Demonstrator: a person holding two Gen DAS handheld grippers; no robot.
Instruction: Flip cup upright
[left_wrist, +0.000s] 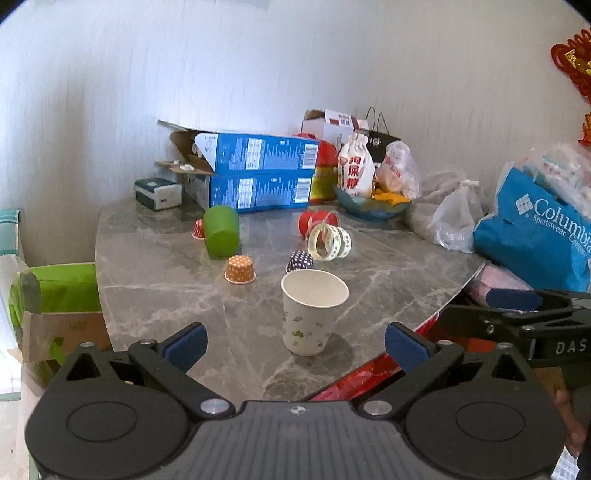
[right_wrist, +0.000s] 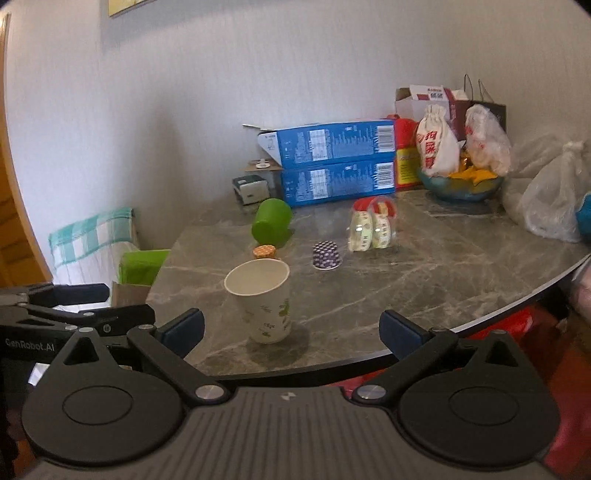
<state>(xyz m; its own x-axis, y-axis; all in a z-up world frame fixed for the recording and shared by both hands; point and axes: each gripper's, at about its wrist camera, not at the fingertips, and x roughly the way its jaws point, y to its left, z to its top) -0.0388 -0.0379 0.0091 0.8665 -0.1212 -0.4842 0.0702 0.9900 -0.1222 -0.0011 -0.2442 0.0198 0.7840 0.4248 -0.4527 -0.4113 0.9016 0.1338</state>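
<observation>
Ahead of the left gripper, jaws spread and empty, the paper cup stands upright on the table. Beyond: green cup, orange liner, purple liner, tape rolls. Right gripper likewise gapes empty; the small cup, perhaps red, escapes its view.

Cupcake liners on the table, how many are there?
3. Orange dotted liner near the green cup, purple dotted liner behind the paper cup, red liner half-hidden beside the green cup. More may be hidden.

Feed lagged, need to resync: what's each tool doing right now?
Left tool: open, holding nothing; the upright paper cup stands just ahead of it.
Right tool: open, holding nothing.
</observation>
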